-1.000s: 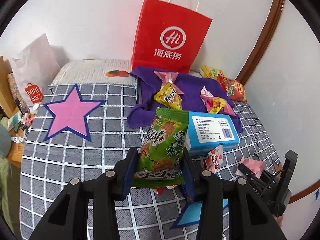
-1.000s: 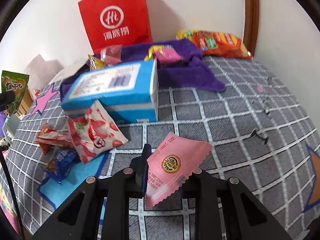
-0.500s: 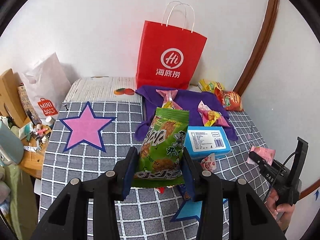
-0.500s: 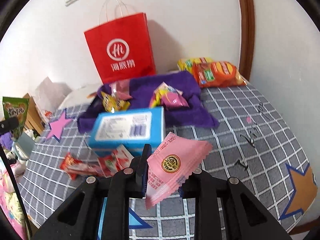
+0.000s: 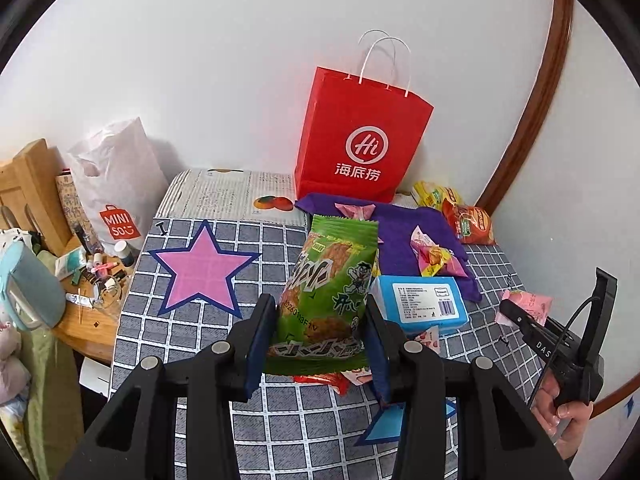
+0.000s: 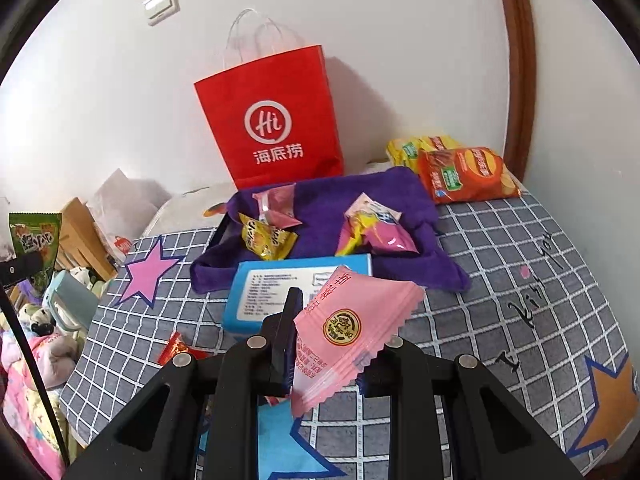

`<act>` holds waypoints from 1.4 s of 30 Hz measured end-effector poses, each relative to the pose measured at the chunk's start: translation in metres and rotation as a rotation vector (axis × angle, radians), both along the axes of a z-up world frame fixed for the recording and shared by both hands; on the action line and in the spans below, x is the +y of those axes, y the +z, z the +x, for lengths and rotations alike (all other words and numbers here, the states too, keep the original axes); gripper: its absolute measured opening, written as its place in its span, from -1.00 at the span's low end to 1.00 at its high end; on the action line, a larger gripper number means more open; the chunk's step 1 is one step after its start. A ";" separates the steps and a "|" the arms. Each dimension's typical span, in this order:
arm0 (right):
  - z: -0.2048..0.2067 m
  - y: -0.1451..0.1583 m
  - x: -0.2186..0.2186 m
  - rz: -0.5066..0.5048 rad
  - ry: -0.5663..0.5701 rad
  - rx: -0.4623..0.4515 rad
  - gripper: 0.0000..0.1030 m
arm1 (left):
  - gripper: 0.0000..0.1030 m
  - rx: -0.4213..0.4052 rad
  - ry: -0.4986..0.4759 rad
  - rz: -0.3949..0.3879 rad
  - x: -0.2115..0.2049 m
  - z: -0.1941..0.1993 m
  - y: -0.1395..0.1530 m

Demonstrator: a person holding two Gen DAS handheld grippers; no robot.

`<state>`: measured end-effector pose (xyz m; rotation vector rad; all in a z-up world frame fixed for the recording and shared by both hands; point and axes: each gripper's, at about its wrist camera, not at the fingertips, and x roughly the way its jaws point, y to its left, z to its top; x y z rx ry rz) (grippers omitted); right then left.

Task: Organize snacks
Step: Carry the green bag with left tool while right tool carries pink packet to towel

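My left gripper is shut on a green snack packet and holds it upright, high above the bed. My right gripper is shut on a pink sachet, also raised; it shows at the right of the left wrist view. A purple cloth lies by the wall with several small snack packets on it. A red paper bag stands behind it. A blue box lies in front of the cloth.
Orange and yellow chip bags lie at the back right corner. Small red packets lie on the checked bedspread. A cluttered wooden side table and a white Miniso bag stand left of the bed.
Both grippers have risen and drawn back from the bed, each keeping its packet; the snacks and red bag now look smaller and farther away.
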<state>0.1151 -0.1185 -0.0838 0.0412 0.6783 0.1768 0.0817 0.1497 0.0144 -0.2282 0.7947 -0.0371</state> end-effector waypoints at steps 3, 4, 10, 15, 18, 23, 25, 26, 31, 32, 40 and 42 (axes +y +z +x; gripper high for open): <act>0.003 0.001 0.004 0.003 0.008 -0.006 -0.56 | -0.22 0.003 0.000 0.004 0.002 0.003 -0.002; 0.004 0.001 0.004 0.003 0.010 -0.004 -0.56 | -0.22 0.005 0.001 0.002 0.003 0.005 -0.004; 0.014 -0.006 0.009 -0.012 0.019 0.015 -0.56 | -0.22 0.024 -0.008 -0.040 0.007 0.013 -0.015; 0.022 -0.006 0.013 -0.008 0.023 0.025 -0.56 | -0.22 0.009 -0.021 -0.058 0.005 0.019 -0.018; 0.028 -0.002 0.020 -0.013 0.029 0.027 -0.56 | -0.22 -0.004 -0.029 -0.069 0.005 0.027 -0.018; 0.039 0.010 0.030 -0.021 0.057 0.001 -0.56 | -0.22 -0.022 -0.034 -0.050 -0.002 0.046 -0.014; 0.047 0.016 0.033 -0.022 0.066 -0.007 -0.56 | -0.22 -0.034 -0.035 -0.047 -0.006 0.055 -0.010; 0.051 0.018 0.035 -0.025 0.069 -0.010 -0.56 | -0.22 -0.040 -0.037 -0.046 -0.008 0.060 -0.009; 0.075 0.031 0.039 -0.037 0.073 -0.020 -0.56 | -0.22 -0.057 -0.044 -0.042 -0.017 0.081 -0.005; 0.080 0.035 0.039 -0.038 0.070 -0.027 -0.56 | -0.22 -0.057 -0.047 -0.044 -0.018 0.088 -0.005; 0.123 0.054 0.031 -0.022 0.057 -0.058 -0.56 | -0.22 -0.056 -0.044 -0.026 -0.025 0.129 -0.005; 0.139 0.057 0.030 -0.019 0.060 -0.055 -0.56 | -0.22 -0.052 -0.046 -0.034 -0.026 0.141 -0.007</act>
